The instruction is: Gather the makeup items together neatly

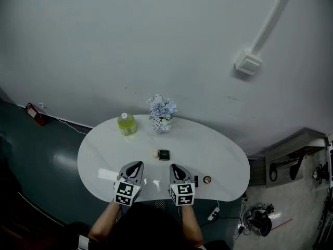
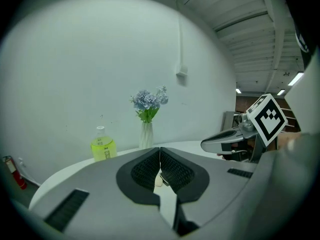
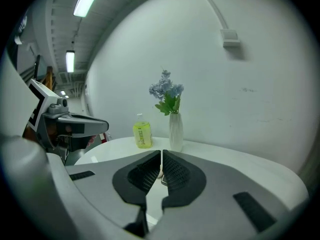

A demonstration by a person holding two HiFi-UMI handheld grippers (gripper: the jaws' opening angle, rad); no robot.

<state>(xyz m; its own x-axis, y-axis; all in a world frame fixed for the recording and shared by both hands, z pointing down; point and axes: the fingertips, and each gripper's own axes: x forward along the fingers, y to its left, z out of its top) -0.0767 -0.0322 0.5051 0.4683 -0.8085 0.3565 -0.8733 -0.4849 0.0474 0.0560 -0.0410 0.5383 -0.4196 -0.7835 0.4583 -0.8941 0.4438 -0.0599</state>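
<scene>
Round item (image 1: 207, 179), head view only

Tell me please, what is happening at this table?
A person holds a two-jaw gripper in each hand above the near edge of a white table. The left gripper and the right gripper both have their jaws together and hold nothing. Just ahead of them lie a black square compact and a small beige round piece; a small round pot lies apart, to the right. Nothing is gathered yet.

White table (image 1: 223, 158): bottle (image 1: 126, 124), vase (image 1: 162, 125), black case (image 1: 164, 154)
</scene>
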